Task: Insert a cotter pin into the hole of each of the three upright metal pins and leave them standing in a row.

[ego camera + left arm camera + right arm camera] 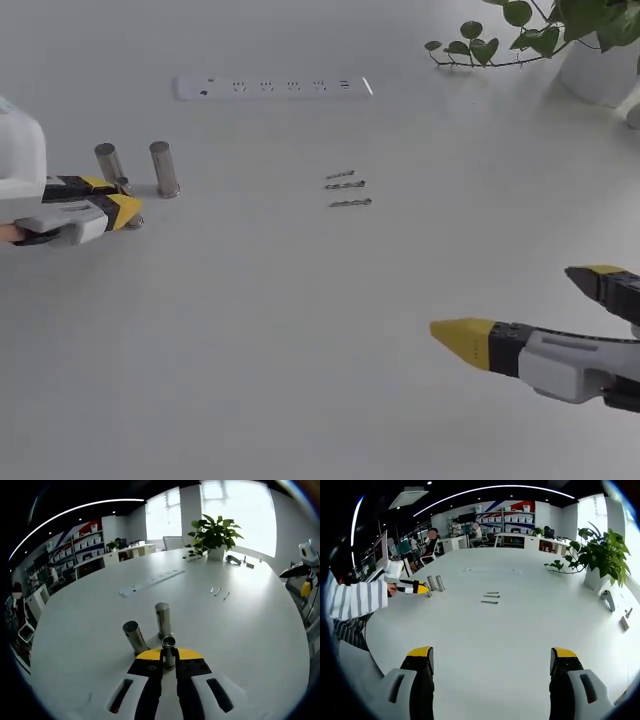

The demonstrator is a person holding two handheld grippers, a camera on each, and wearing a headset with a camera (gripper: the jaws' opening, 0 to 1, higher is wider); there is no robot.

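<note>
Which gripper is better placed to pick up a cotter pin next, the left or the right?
Right. The right gripper is open and empty, and the three cotter pins lie ahead of its jaws. The left gripper is shut on a metal pin.

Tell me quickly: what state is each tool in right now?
Left tool: closed on a metal pin.
Right tool: open, holding nothing.
</note>
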